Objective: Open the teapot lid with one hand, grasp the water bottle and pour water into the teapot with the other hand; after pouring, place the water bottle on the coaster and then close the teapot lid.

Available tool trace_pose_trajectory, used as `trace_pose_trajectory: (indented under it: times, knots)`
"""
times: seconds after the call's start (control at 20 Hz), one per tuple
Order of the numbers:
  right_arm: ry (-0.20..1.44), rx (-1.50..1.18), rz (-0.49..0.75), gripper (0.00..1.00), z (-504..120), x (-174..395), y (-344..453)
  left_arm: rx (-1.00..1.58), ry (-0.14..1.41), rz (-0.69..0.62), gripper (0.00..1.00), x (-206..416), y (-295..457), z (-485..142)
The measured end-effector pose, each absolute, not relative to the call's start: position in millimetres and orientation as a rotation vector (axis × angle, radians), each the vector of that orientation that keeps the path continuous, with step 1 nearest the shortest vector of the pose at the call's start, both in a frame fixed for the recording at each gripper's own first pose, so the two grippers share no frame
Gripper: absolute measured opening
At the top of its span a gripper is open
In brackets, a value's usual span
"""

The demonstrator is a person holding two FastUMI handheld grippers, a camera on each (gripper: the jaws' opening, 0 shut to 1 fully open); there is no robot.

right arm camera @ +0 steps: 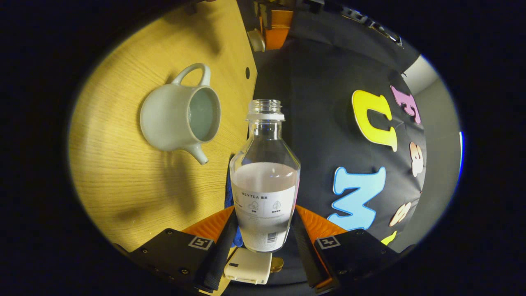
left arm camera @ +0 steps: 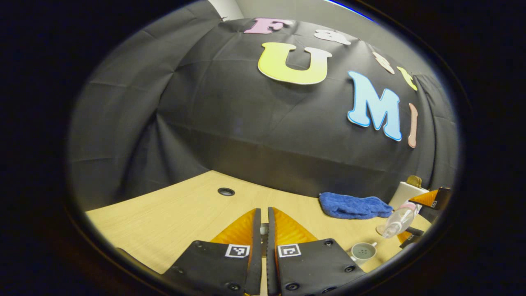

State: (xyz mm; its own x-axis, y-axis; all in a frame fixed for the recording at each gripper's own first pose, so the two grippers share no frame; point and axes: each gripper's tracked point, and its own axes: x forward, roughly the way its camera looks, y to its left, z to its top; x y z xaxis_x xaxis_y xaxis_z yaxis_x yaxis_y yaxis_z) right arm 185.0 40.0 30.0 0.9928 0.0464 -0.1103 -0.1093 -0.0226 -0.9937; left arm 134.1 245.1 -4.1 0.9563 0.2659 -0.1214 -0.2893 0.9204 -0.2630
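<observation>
Water bottle (right arm camera: 265, 181), cap off, part full, pinched in right gripper (right arm camera: 263, 234), tilted w/ neck near open teapot (right arm camera: 178, 119) on wood surface (right arm camera: 115, 176). Left gripper (left arm camera: 264, 230) pinching teapot lid (left arm camera: 264, 228) between nearly closed fingers. Blue cloth (left arm camera: 353, 205) near the booth's wall.

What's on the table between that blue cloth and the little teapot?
Nothing: in the left gripper view, bare wooden table separates the blue cloth from the open teapot.

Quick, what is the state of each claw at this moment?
Left claw: nearly closed on a small object, probably the teapot lid.
Right claw: closed on the water bottle.
</observation>
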Motion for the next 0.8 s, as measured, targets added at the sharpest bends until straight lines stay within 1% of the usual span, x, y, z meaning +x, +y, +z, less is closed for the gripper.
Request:
trace_pose_trajectory:
  times: [0.25, 0.55, 0.8]
  knots:
    - [0.137, -1.405, 0.143, 0.76, 17, 190, 22, -0.283, 0.084, 0.286, 0.11, 134, 244, -4]
    - [0.210, -1.039, 0.148, 0.76, 15, 204, 6, -0.263, 0.081, 0.282, 0.12, 134, 243, -3]
    - [0.184, -0.806, 0.076, 0.76, 35, 214, -26, -0.243, 0.049, 0.263, 0.12, 132, 242, 6]
